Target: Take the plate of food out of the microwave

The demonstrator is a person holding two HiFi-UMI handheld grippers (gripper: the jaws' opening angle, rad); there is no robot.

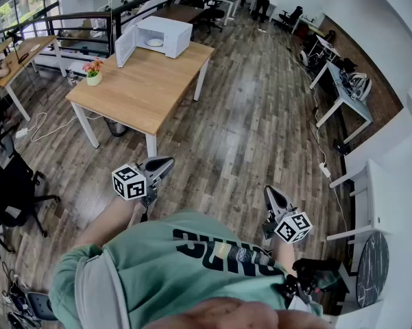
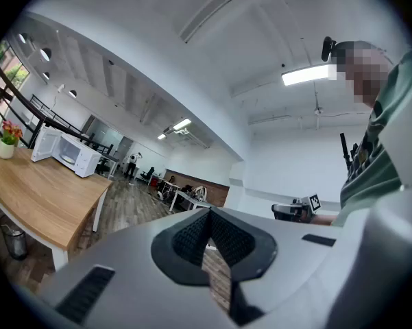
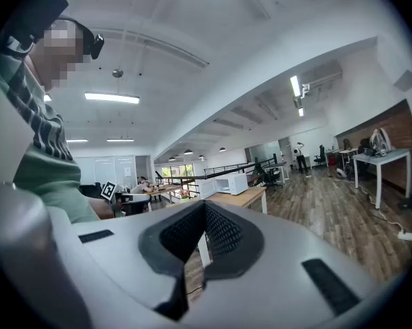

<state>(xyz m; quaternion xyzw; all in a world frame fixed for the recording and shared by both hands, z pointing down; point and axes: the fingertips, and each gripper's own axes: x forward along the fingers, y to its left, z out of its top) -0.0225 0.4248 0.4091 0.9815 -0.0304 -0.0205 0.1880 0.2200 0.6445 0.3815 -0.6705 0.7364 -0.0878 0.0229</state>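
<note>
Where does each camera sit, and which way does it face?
Head view: on the head, steeply down; shows shirt, left gripper, right gripper above wood floor.
Left gripper view: on that gripper, level along shut jaws; shirt at right.
Right gripper view: likewise, level along shut jaws; shirt at left.
Shared: all three catch the microwave on the wooden table.

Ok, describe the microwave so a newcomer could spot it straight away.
Find the light wooden table with white legs standing on the wood floor. At its far end sits the microwave, a white box with its door swung open and a pale plate inside. Its one neighbour on the tabletop, a small pot of flowers, is far smaller and colourful.
</note>
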